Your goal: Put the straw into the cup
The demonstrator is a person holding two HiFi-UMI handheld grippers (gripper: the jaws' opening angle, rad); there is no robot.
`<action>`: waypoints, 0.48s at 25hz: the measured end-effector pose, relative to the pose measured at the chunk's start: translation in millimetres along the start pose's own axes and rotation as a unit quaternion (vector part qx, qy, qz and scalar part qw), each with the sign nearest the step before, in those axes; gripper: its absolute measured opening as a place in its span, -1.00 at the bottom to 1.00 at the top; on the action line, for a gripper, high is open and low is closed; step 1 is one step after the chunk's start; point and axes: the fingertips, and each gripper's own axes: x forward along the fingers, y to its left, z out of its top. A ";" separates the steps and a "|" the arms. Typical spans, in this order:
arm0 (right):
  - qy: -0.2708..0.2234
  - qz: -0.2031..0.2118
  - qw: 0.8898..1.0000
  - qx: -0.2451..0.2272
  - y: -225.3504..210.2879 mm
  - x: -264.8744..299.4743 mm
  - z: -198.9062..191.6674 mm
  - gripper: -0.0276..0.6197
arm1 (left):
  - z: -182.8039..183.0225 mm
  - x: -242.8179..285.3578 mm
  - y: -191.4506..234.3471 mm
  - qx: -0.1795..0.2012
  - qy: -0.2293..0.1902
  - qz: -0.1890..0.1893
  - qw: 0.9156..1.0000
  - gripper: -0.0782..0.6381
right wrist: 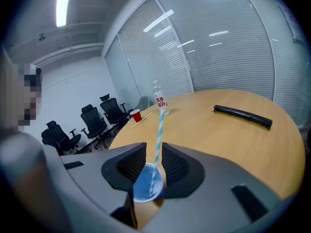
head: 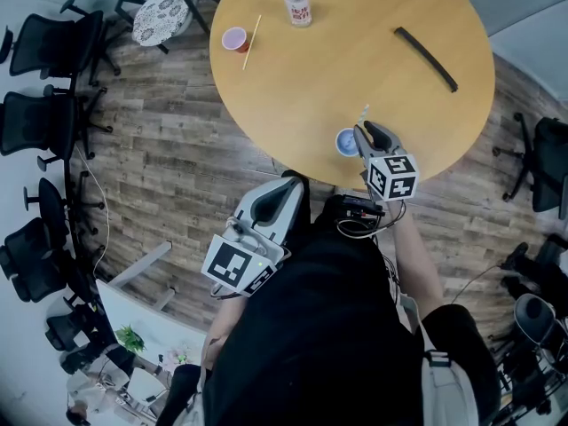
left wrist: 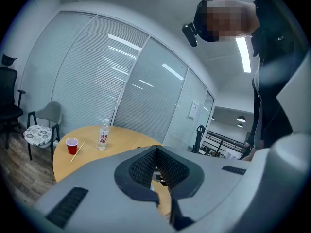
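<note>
Straw (right wrist: 159,130) stands in cup (right wrist: 142,187), between the right gripper (right wrist: 153,154) jaws

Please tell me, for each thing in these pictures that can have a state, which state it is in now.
blue cup: upright, open, straw inside.
striped straw: standing in the blue cup, leaning on its rim.
red cup: upright, open.
thin stick: lying flat beside the red cup.
water bottle: upright, cap on.
right gripper: jaws apart, straw between them, apparently unclamped.
left gripper: jaws together, empty, off the table.
</note>
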 end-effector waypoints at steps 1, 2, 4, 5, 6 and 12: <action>0.000 0.003 1.000 0.000 0.7 -1.3 0.6 -0.58 | 0.3 0.2 -1.0 0.000 0.000 0.000 1.000 -0.75; 0.000 0.006 1.000 0.000 1.6 -2.8 1.3 -0.58 | 0.7 0.5 -2.2 0.000 -0.001 0.000 1.000 -0.75; -0.001 0.012 1.000 -0.002 4.0 -6.4 2.8 -0.59 | 1.0 0.8 -5.4 0.002 -0.001 -0.001 1.000 -0.75; -0.002 0.014 1.000 -0.003 5.5 -8.7 3.7 -0.59 | 0.7 0.7 -7.5 0.003 -0.002 -0.002 1.000 -0.75; -0.004 0.016 1.000 -0.003 7.2 -11.1 4.6 -0.59 | 0.3 0.5 -9.8 0.005 -0.002 -0.004 1.000 -0.75; -0.020 0.024 0.999 -0.011 16.8 -25.9 14.6 -0.63 | 0.1 -0.3 -20.2 0.011 -0.005 -0.012 1.000 -0.75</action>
